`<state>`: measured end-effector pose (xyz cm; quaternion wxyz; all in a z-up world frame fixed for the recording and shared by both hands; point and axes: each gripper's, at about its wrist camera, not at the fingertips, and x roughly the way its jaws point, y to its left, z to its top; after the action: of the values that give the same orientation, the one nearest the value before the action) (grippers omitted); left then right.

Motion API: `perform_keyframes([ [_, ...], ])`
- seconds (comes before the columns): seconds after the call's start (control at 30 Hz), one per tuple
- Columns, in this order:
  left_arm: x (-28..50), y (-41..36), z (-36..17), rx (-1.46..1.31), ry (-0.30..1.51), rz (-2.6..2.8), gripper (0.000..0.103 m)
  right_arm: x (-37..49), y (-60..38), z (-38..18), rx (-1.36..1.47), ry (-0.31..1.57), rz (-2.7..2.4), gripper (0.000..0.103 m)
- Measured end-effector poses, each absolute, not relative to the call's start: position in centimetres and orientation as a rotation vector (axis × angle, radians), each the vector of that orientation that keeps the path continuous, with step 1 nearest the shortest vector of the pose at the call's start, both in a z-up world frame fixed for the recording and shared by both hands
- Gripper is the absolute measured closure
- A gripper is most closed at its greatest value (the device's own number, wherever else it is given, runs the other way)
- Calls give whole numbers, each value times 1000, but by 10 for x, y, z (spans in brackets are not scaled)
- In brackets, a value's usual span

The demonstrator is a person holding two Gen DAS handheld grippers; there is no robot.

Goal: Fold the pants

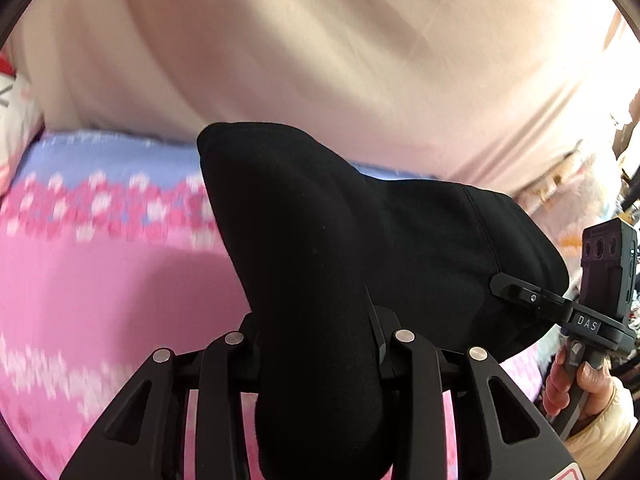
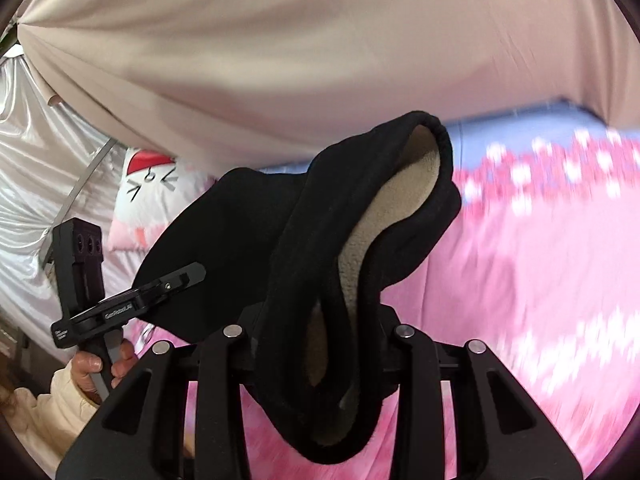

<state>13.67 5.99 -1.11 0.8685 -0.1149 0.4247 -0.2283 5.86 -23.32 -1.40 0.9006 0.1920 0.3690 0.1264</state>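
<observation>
Clamped in the left gripper [image 1: 316, 344], a thick black fold of the pants [image 1: 320, 240], lifted clear of the pink flowered bedspread [image 1: 100, 280]; stretched rightward from there to the right gripper [image 2: 320, 340], likewise shut on the waistband, beige fleece lining [image 2: 384, 216] showing; beyond, a pale draped curtain [image 2: 320, 40]; at far left of the right view, a cartoon-face pillow [image 2: 148, 192].
</observation>
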Motion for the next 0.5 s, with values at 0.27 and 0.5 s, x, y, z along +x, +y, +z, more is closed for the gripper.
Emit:
perform_keyframes([
  [0.27,218,45,-48,-241,856,-468,72,142,-268,-49,412,735,246,69],
  [0.5,248,35,-93,-242,913,-455,73,170,-280,-94,437,785,218,69],
])
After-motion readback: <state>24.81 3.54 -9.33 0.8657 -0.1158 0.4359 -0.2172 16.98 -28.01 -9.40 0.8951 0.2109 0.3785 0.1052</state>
